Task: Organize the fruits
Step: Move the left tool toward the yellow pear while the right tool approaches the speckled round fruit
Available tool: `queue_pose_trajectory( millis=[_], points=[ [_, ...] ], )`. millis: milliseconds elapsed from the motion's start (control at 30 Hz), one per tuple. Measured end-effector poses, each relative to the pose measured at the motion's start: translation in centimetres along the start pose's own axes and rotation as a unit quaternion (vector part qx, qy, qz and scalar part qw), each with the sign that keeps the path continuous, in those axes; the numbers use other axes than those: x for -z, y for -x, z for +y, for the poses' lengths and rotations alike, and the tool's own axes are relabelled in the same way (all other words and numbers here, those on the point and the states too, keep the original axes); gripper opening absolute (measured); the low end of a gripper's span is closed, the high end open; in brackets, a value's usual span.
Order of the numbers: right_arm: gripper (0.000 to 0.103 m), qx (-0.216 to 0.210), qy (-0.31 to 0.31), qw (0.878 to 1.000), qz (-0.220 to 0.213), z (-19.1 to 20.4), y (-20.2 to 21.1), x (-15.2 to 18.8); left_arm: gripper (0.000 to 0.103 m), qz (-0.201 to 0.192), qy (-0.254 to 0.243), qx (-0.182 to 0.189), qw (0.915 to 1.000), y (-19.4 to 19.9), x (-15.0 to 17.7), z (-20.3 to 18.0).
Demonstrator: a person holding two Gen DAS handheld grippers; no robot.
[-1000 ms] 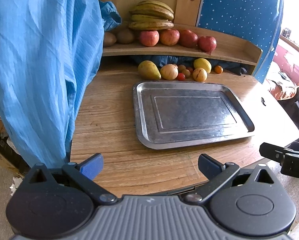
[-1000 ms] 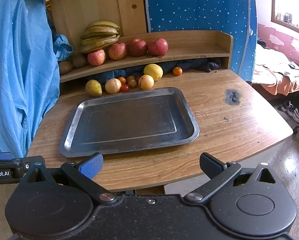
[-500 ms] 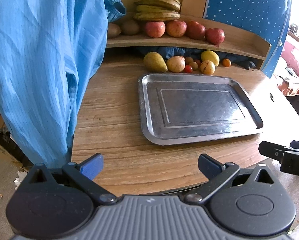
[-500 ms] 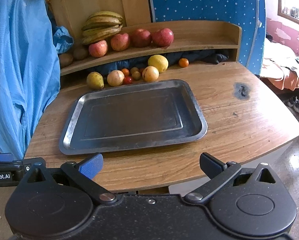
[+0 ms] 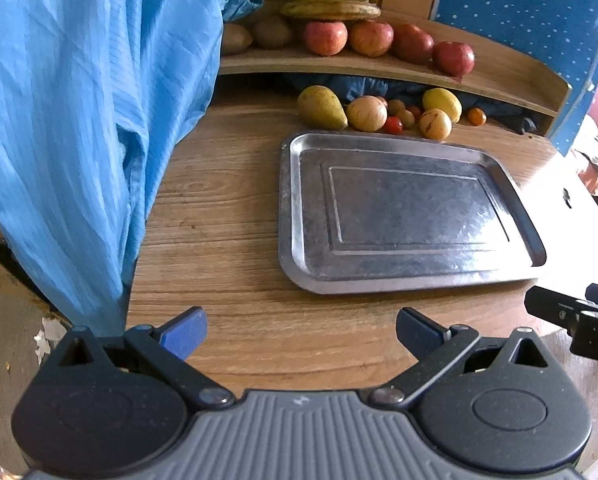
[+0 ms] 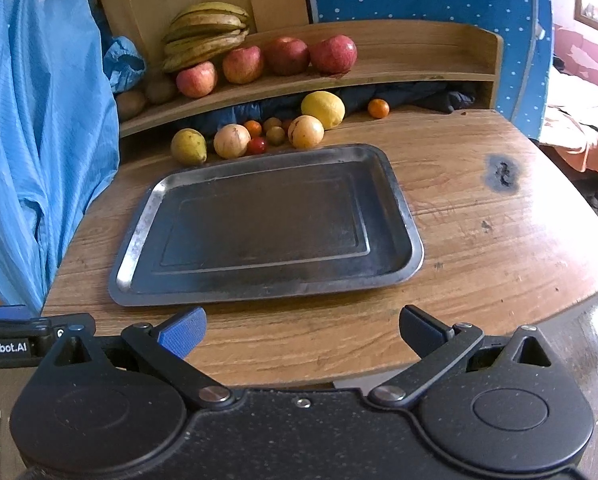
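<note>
Over the table (image 6: 479, 240), both claws have moved closer to the tray (image 6: 267, 296).
Left claw (image 5: 301, 326) and right claw (image 6: 302, 326) gape empty; shelf fruit (image 5: 363, 38) partly cut off.

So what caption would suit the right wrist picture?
Open right gripper faces a bare tray, with fruit behind it and apples on the shelf.

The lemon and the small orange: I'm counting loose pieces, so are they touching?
Apart. In the right wrist view, bare table shows plainly between the lemon and the orange, which sits alone to its right.
</note>
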State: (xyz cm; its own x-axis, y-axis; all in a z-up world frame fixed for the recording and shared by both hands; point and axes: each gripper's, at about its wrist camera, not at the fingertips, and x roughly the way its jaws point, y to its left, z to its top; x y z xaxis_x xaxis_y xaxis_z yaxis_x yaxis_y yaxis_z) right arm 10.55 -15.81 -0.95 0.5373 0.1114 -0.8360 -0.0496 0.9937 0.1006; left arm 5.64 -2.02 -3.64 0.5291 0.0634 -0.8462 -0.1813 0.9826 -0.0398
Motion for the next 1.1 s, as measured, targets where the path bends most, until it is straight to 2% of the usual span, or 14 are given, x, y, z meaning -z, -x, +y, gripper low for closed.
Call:
queue_pose_trajectory(
  millis=[167,500,800,933,1100],
  points=[
    [0.102,-0.018,0.016,1.0,0.002,-1.4,-1.2,-1.7,0.103,0.019,0.015,-0.028,0.9993,-1.7,-1.5,-1.6],
    [0.103,-0.062,0.049,0.997,-0.016,-5.4,-2.4,-5.6,0.103,0.017,0.049,-0.048,0.9975,-3.7,-5.0,-5.3],
    [0.103,-0.075,0.082,0.993,-0.034,-8.6,-3.3,-7.8,0.102,0.009,0.063,-0.068,0.9956,-4.9,-7.9,-8.6],
    [0.103,-0.086,0.098,0.99,-0.047,-9.1,-3.6,-8.7,0.102,-0.006,0.073,-0.088,0.9934,-4.4,-8.7,-9.1],
    [0.103,-0.106,0.087,0.99,-0.04,-8.9,-4.7,-9.3,0.102,-0.01,0.077,-0.118,0.9899,-3.5,-9.5,-8.0]
  ],
)
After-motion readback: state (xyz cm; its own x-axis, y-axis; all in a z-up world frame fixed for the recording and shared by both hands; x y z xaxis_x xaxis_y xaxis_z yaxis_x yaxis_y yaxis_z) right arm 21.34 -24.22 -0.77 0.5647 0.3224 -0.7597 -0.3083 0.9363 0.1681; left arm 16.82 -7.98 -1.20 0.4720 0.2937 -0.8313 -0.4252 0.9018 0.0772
